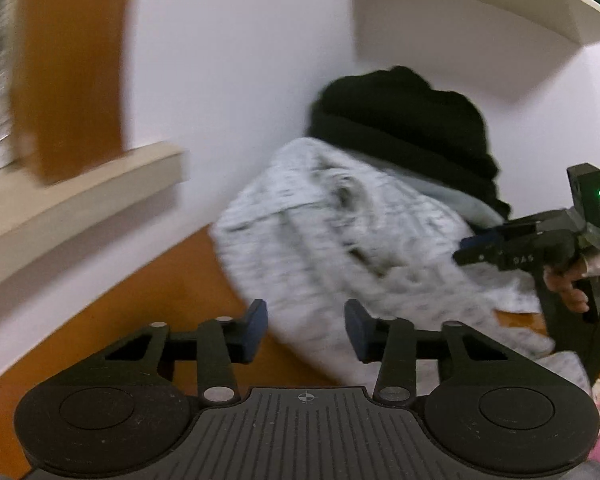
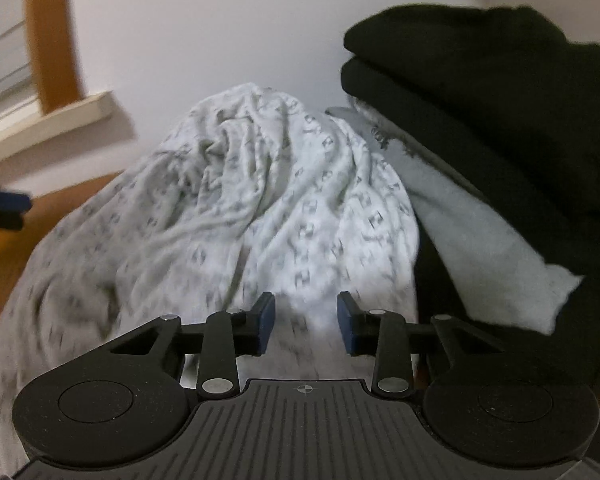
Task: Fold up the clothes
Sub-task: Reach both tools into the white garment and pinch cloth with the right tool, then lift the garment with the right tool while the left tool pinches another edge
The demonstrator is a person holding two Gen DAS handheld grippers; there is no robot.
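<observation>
A crumpled grey patterned garment [image 2: 236,208] lies heaped on the wooden surface [image 1: 172,300] by the wall, beside folded black clothes [image 2: 480,92]. Both the left gripper [image 1: 306,330] and the right gripper [image 2: 306,322] hover with jaws apart, seemingly gripping nothing.

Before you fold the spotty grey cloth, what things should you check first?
1. Grey patterned cloth within reach of both tools: ok, it lies crumpled right ahead.
2. Left tool has a grip: not ok, the cloth's edge shows between its jaws but the pads do not press it.
3. Right tool has a grip: not ok, there is a gap and the cloth lies under it.
4. Cloth free of the folded black clothes: cannot tell, its far side runs up against the pile.
5. Bare wooden table to spread on: ok on the left.
</observation>
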